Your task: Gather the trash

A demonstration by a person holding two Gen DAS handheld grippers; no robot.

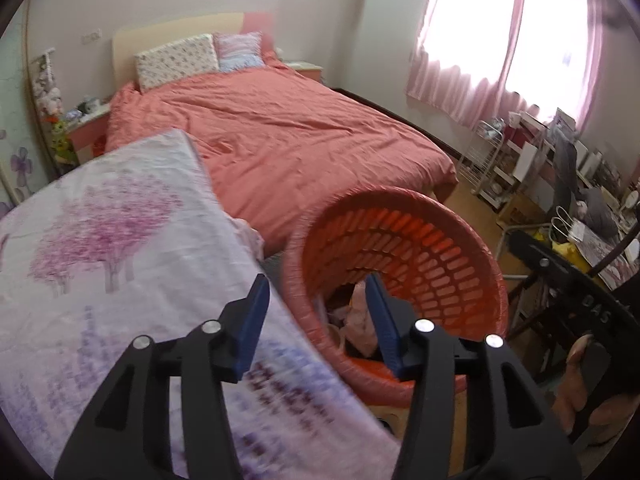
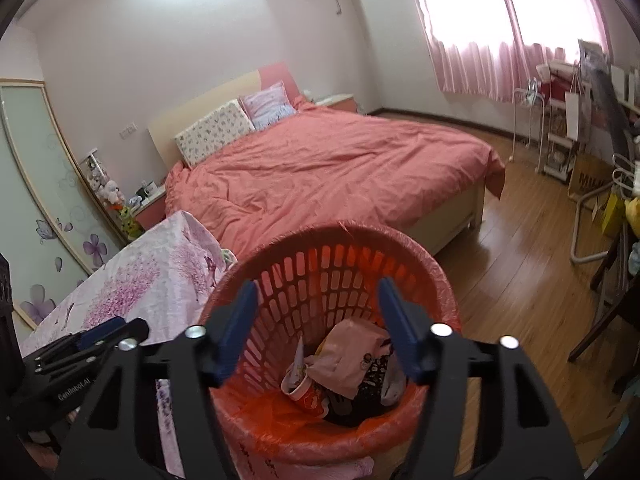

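An orange slotted trash basket (image 2: 404, 256) lined with an orange bag stands on the floor beside a table; it also shows in the left wrist view (image 1: 460, 240). Inside lie several pieces of trash: a pink wrapper (image 2: 352, 352), a red paper cup (image 2: 302, 390) and dark packaging (image 2: 368, 388). My right gripper (image 2: 316, 300) is open and empty, right above the basket's mouth. My left gripper (image 1: 316, 296) is open and empty, over the basket's left rim and the table edge. The left gripper also shows at the left of the right wrist view (image 2: 104, 332).
A table covered with a pink floral cloth (image 1: 100, 240) sits left of the basket. A bed with a coral duvet (image 2: 328, 168) fills the middle of the room. Shelves, bags and a chair (image 2: 600, 208) crowd the right wall. Wooden floor (image 2: 520, 280) lies right of the basket.
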